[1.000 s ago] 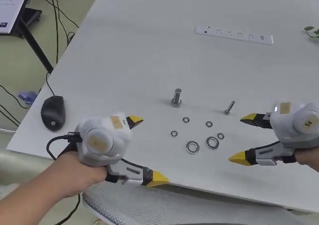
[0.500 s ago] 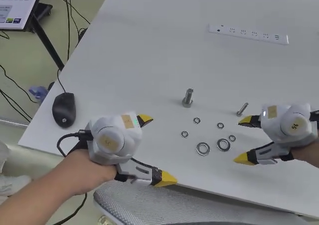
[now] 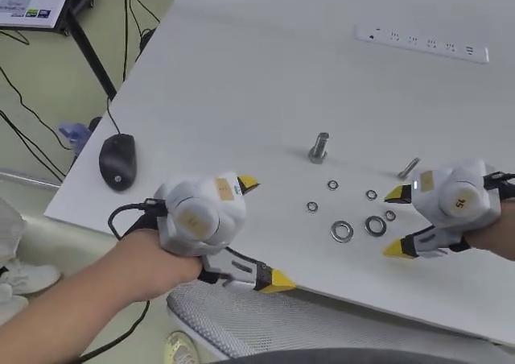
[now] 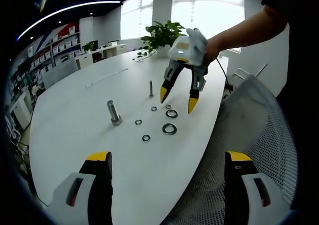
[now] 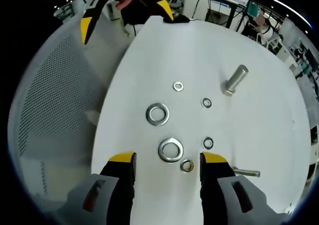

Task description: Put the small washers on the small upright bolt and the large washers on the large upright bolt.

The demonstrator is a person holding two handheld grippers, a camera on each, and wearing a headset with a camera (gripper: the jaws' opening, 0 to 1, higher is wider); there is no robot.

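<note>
Both bolts stand on their heads with the thread up, so a ring can simply be dropped over the top. The large bolt [image 3: 319, 148] is just right of the middle of the head view, and the small bolt [image 3: 409, 168] is further right, just above the upper tip of the right tongs [image 3: 396, 221]. Below them in the frame, toward the near edge of the counter [image 3: 241, 82], two large washers [image 3: 342, 232] and four small washers [image 3: 312, 207] lie flat and loose, none yet on a bolt. The right tongs hang open and empty just right of this cluster. In the right gripper view one large washer [image 5: 170, 150] lies between the yellow tips with a small one just beside it. That suggests they are lining up on that large washer and must pinch its edge without dragging the neighbour. The left tongs [image 3: 263, 232] are spread wide and hold nothing, at the counter's edge to the lower left of the washers, partly over a mesh chair [image 3: 241, 324]. They are probably waiting clear of the work.
</note>
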